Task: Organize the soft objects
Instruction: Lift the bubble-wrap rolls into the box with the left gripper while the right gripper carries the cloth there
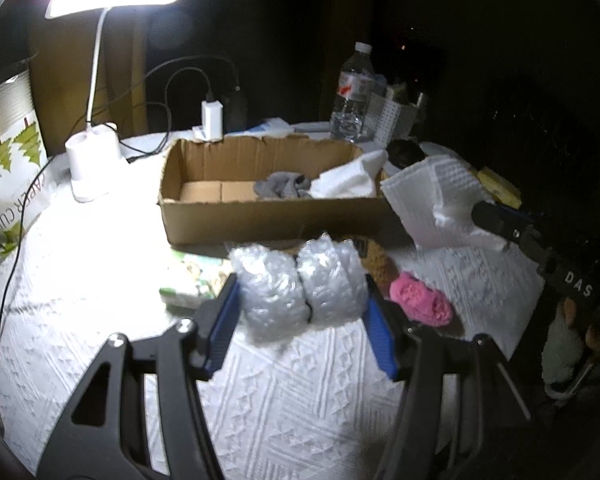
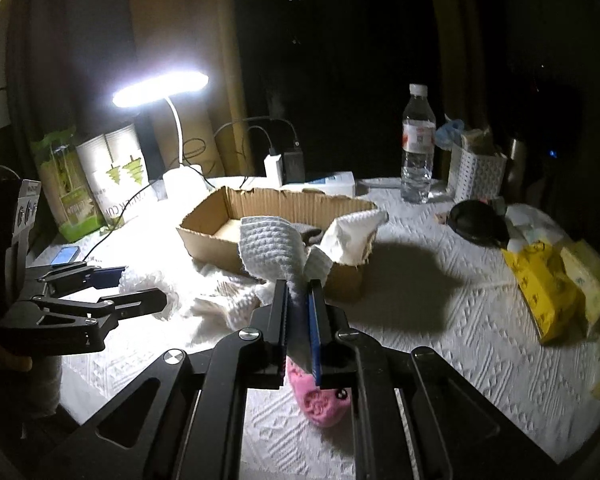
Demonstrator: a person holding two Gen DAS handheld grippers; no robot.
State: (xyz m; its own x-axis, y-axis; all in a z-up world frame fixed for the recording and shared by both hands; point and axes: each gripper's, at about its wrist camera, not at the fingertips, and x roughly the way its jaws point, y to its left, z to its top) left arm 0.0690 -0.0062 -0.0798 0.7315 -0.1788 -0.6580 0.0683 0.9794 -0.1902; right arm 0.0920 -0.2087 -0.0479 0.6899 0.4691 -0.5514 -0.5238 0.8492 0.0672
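My left gripper [image 1: 300, 304] is shut on a wad of bubble wrap [image 1: 296, 284], held just above the white tablecloth in front of the cardboard box [image 1: 260, 216]. The box holds a grey cloth [image 1: 284, 186] and a white foam sheet [image 1: 348, 180]. My right gripper [image 2: 298, 300] is shut on a white textured foam sheet [image 2: 272, 244], lifted near the box's [image 2: 216, 236] front right corner; it shows in the left wrist view [image 1: 432, 196] too. A pink knitted item [image 1: 420, 298] lies on the table, under the right gripper [image 2: 320, 400].
A lit desk lamp [image 1: 92, 160] stands left of the box. A water bottle [image 1: 352, 96], a white basket [image 1: 392, 120], a charger with cables [image 1: 212, 120] and paper cup packs [image 1: 12, 184] stand at the back. A yellow bag [image 2: 544, 288] lies at the right.
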